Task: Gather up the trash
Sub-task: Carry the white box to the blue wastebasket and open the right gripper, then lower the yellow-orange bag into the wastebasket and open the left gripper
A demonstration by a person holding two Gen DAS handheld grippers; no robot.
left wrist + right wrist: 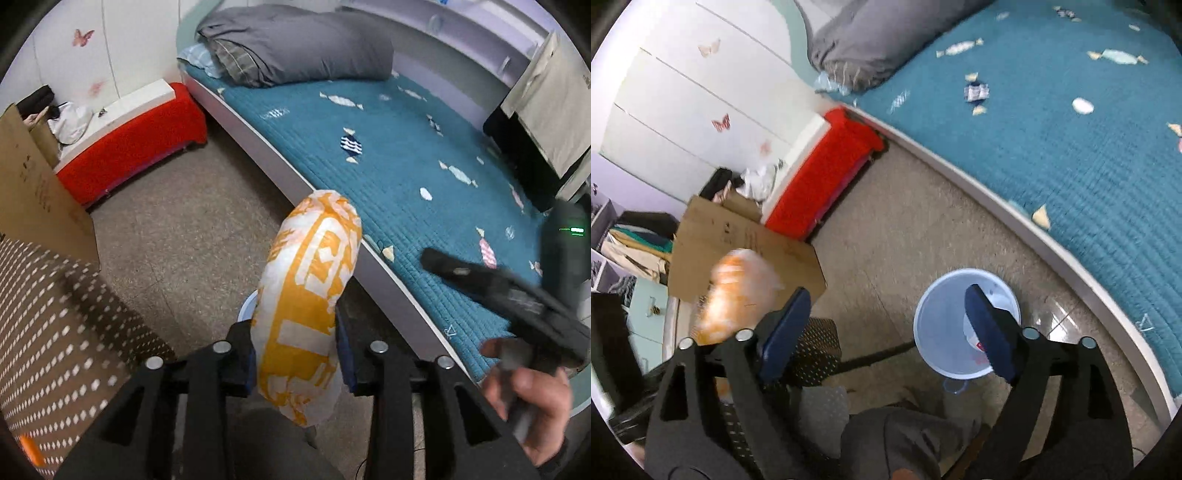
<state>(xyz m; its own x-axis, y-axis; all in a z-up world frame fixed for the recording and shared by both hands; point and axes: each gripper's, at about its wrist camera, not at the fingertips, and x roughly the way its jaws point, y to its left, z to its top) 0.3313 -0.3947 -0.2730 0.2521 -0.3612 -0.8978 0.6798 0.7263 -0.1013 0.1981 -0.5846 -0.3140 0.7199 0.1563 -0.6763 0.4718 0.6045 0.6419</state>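
— Speckled grey-brown floor (923, 221), running up to a bed (388, 155) under a teal quilt with a candy print. Grey duvet (295, 44) bunched at the head.

— And along the white wall?

— Red-covered bench (136, 147), with a cardboard box (746, 251) just beside it. Butterfly stickers higher up.

— Where's the trash?

— Pinched between the blue pads of the left gripper (295, 354): an orange-and-white wrapper (310, 295), puffy and long. Long axis straight out along the fingers, far end aimed forward and a little up, over the floor near the bed's edge. Near end hanging back below the pads.

— Seen from the other side?

— Only as an orange blur at the left, in front of the box.

— Right gripper?

— Spread wide (886, 332), holding nothing. Pale blue bin (945, 325) standing on the floor beneath, behind the right finger, with a few scraps inside.
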